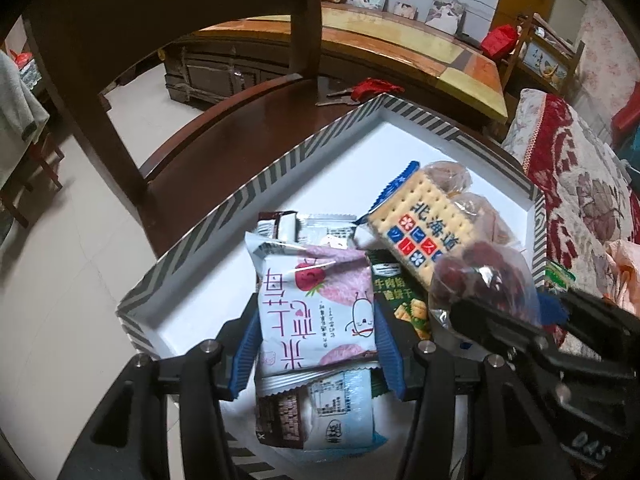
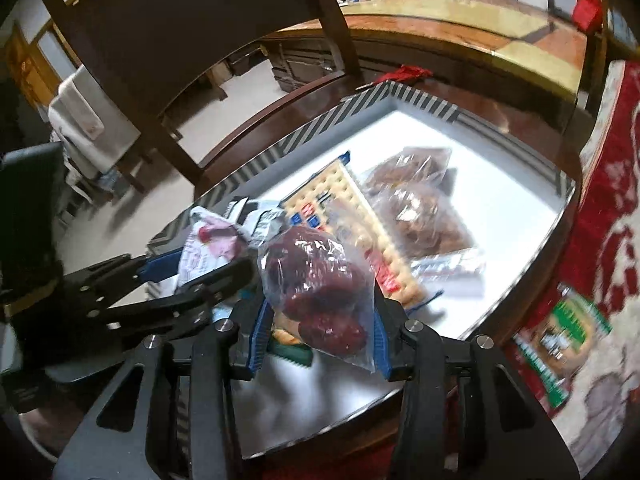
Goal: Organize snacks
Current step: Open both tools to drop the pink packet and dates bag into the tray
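A white tray with a grey striped rim (image 1: 280, 168) (image 2: 320, 124) rests on a dark wooden chair seat. My left gripper (image 1: 316, 312) (image 2: 204, 264) is shut on a pink strawberry snack packet (image 1: 316, 300) (image 2: 212, 244), its blue pads against both sides, just over other packets (image 1: 320, 412) at the tray's near end. To its right, my right gripper (image 2: 320, 304) (image 1: 512, 304) is shut on a clear bag of dark red dates (image 2: 320, 284) (image 1: 480, 276), held above the tray. Below the bag lie a cracker packet (image 1: 420, 224) (image 2: 352, 208) and a green packet (image 1: 400, 300).
Clear bags of brown buns (image 1: 476, 208) (image 2: 420, 208) lie at the tray's right side. The chair back (image 1: 160, 20) rises behind the tray. A red floral cover (image 1: 580, 184) lies to the right, with a green packet (image 2: 568, 328) on it. Pale floor (image 1: 60, 280) shows on the left.
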Demonstrator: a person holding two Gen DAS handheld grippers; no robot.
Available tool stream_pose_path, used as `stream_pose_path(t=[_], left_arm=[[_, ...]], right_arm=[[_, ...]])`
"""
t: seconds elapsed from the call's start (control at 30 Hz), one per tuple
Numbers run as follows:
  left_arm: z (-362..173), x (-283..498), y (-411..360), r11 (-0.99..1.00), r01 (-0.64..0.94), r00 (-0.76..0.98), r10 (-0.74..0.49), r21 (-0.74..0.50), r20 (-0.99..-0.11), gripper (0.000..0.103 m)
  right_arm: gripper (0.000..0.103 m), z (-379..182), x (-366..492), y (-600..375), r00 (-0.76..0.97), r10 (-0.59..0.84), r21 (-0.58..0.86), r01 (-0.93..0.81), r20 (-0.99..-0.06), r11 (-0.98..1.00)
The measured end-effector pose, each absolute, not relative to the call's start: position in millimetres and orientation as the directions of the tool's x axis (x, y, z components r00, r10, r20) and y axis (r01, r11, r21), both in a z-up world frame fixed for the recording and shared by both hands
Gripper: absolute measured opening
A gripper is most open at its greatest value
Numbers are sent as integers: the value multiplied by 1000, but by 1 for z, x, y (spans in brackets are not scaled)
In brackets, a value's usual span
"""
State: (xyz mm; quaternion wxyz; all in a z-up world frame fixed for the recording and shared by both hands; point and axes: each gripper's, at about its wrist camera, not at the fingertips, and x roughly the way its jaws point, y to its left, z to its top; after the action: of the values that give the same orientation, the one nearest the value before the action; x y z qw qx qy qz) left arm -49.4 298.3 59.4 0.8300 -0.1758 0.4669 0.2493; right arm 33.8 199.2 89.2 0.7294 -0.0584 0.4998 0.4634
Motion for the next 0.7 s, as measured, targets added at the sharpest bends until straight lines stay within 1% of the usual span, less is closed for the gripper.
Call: stream_pose_path(t=[0.03,0.07,0.1,0.2,0.27,0.3,0.33,0.4,0.7], left_arm=[[59,-51,299,809,-584,436,253,-58,-864,61],[59,-52,300,806,-589,435,255,-59,-864,66],[60,-54,301,802,-595,436,255,-63,-863,67],[62,-58,304,793,-606,440,260,-70,-860,72],[64,-61,304,791,-608,437,266,-65,-859,80],[66,-62,304,793,-605,441,268,-64,-857,81],[68,-64,302,796,-603,445,272,-60,-853,83],[72,-66,299,801,-597,448,290,-42,-846,83],[88,-68,266,837,-547,495,300,-25,-815,83]], right_arm=[[42,89,32,199,65,618,381,-735,-784,561],[43,90,29,198,60,616,381,-737,-785,558],[45,91,27,198,58,618,381,-740,-784,554],[45,98,21,195,70,619,367,-752,-782,548],[45,102,20,190,71,630,377,-748,-773,546],[45,104,19,187,70,636,385,-743,-769,548],[46,105,19,185,68,642,393,-739,-764,547],[52,108,18,179,65,656,410,-734,-752,542],[52,117,8,141,112,685,427,-707,-720,564]])
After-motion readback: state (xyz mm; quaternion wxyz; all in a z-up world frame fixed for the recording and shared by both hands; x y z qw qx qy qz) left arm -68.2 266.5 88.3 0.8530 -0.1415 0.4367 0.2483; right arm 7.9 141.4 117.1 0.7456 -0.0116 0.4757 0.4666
